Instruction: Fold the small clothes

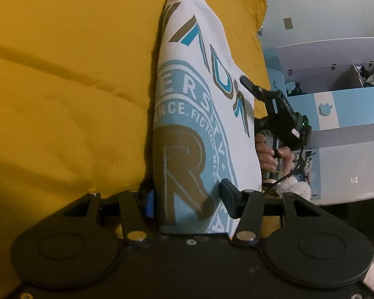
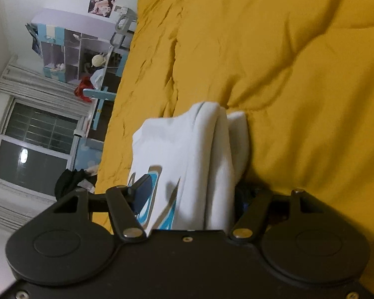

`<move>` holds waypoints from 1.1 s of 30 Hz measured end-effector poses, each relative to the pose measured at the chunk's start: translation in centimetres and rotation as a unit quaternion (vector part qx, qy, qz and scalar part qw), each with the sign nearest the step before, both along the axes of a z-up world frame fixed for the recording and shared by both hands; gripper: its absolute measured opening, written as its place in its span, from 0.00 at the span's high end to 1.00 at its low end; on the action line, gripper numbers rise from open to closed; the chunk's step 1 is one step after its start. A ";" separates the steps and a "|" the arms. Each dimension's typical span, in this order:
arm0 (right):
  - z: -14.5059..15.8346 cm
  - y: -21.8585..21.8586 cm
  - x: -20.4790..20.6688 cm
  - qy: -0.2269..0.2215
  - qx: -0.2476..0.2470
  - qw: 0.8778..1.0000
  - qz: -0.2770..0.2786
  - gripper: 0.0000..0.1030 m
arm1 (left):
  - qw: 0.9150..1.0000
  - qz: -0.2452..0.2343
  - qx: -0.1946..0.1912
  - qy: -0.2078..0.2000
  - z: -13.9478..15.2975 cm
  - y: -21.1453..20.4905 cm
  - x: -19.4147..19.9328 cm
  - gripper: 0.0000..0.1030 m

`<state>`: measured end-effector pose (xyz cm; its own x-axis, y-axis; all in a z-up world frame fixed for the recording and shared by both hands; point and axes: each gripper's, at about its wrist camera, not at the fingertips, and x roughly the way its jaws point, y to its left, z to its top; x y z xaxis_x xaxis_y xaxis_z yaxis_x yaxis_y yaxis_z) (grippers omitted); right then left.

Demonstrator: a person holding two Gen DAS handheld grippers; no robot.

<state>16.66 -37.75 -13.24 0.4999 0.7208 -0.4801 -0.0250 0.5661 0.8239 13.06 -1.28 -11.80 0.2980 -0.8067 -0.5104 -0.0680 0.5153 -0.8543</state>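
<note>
A white t-shirt (image 1: pixel 199 94) with a light-blue and brown printed emblem stands folded on a yellow duvet (image 1: pixel 69 87). My left gripper (image 1: pixel 187 199) has its jaws wide apart on either side of the shirt's near edge. My right gripper (image 2: pixel 189 194) also straddles the folded shirt (image 2: pixel 187 149), jaws wide apart, with several layers between them. In the left wrist view the right gripper (image 1: pixel 256 92) shows at the shirt's far side, held by a hand (image 1: pixel 269 154).
The yellow duvet (image 2: pixel 286 62) covers the bed. Beside the bed are blue and white furniture (image 1: pixel 336 104), a shelf unit (image 2: pixel 69 47), a window (image 2: pixel 35 149) and dark clothes (image 2: pixel 69 182) on the floor.
</note>
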 end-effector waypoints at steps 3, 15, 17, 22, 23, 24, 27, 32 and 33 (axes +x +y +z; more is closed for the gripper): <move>-0.2 -0.2 -0.2 -0.004 0.002 1.000 -0.016 0.34 | 1.000 0.002 -0.004 0.002 -0.5 -0.5 -0.2 0.48; 2.1 -0.4 -2.1 -0.007 -0.066 0.995 -0.070 0.68 | 0.999 0.010 0.017 -0.034 2.4 0.1 -1.7 0.73; 3.5 -0.2 -2.4 -0.012 -0.062 0.995 -0.080 0.69 | 0.999 0.011 0.018 -0.047 3.5 0.3 -2.0 0.73; 8.4 1.6 -3.3 -0.054 -0.061 0.995 -0.063 0.70 | 0.994 0.010 0.020 -0.103 7.1 1.2 -3.2 0.73; 9.4 2.2 -3.4 -0.064 -0.060 0.994 -0.058 0.70 | 0.993 0.014 0.019 -0.115 7.9 1.9 -3.6 0.73; 10.7 2.9 -3.5 -0.076 -0.058 0.994 -0.051 0.70 | 0.992 0.018 0.019 -0.123 8.4 2.5 -3.9 0.73; 13.3 5.2 -3.0 -0.104 -0.048 0.993 -0.030 0.70 | 0.989 0.043 0.017 -0.143 10.3 5.9 -5.1 0.73; 16.3 12.1 -0.1 -0.140 -0.039 0.989 0.020 0.70 | 0.979 0.100 0.037 -0.173 13.5 12.9 -7.0 0.73; 16.4 13.5 0.7 -0.142 -0.033 0.989 0.029 0.70 | 0.977 0.110 0.045 -0.178 14.0 14.3 -7.4 0.73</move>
<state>17.32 -24.27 3.17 0.5803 0.7234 -0.3740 -0.2837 0.6101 0.7398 5.70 13.04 2.17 0.6306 -0.6604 -0.4077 0.1088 0.5953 -0.7961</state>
